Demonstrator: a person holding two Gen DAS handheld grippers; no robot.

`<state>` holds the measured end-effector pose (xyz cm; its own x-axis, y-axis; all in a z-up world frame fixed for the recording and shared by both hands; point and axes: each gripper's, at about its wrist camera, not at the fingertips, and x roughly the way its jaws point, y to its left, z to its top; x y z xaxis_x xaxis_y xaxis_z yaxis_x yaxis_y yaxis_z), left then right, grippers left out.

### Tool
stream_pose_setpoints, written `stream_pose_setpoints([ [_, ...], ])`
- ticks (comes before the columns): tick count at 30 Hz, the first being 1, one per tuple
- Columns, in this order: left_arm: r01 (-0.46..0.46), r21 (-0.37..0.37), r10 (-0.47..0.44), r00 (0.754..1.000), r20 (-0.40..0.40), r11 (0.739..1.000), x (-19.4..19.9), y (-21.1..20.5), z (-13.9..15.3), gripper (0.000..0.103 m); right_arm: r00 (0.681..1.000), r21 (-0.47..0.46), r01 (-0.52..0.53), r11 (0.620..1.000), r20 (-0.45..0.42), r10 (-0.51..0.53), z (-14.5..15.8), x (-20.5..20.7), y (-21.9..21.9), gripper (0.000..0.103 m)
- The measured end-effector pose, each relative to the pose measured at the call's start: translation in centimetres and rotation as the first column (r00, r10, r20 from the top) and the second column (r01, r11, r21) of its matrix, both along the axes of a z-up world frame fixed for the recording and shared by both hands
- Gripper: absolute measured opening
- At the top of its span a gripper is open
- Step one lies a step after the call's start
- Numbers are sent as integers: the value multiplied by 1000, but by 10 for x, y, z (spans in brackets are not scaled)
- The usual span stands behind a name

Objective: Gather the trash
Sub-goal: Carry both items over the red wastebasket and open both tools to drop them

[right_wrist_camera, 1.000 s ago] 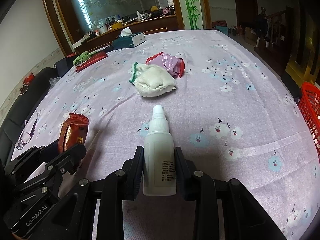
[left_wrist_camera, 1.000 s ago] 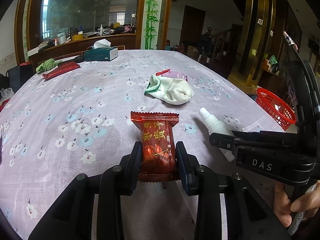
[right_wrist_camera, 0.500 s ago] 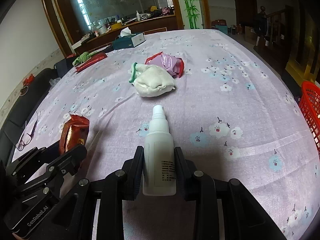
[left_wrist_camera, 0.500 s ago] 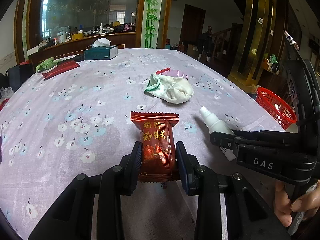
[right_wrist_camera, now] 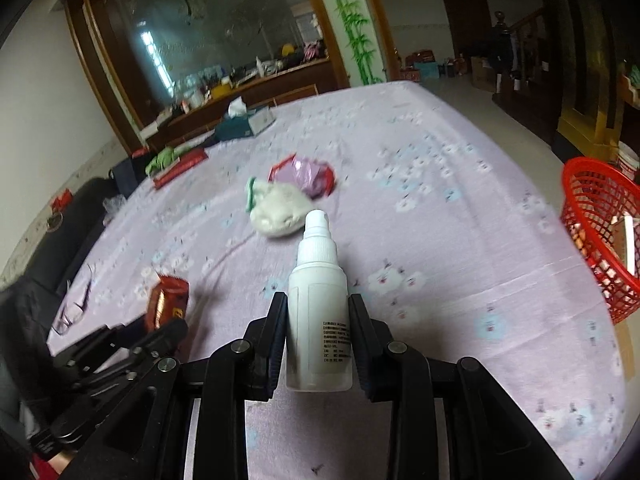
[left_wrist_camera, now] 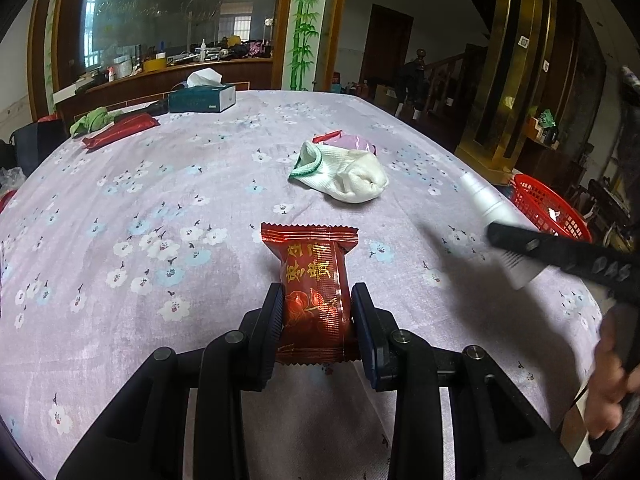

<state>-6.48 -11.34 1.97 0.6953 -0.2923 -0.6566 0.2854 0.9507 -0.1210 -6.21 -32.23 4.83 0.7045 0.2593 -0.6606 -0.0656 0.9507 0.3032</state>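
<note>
With the white bottle (right_wrist_camera: 319,312) clamped in the right gripper (right_wrist_camera: 319,322) and the red snack packet (left_wrist_camera: 315,294) in the left gripper (left_wrist_camera: 316,316), both should be kept pinched and carried level to the red basket (right_wrist_camera: 600,240) at the table's right edge.

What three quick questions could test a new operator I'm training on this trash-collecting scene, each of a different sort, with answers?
1. True or false: the left gripper has its jaws shut on the red snack packet.
2. What does the right gripper hold: (a) the white sock, (b) the white spray bottle, (c) the tissue box?
3. Which object lies right beside the white sock on the floral tablecloth?

Key: 1 true. 2 (b). 3 the pink and red wrapper; whether they touch is unclear.
</note>
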Motion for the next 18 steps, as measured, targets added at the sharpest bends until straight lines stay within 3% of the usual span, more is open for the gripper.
stream_pose_setpoints([
  [9, 41, -7, -41, 999, -3, 999, -6, -17, 19, 33, 996, 82, 70, 994, 52, -75, 25, -20, -50, 32],
  [18, 211, -21, -211, 977, 12, 977, -11, -87, 64, 33, 964, 166, 230, 959, 94, -248, 43, -51, -139, 32],
])
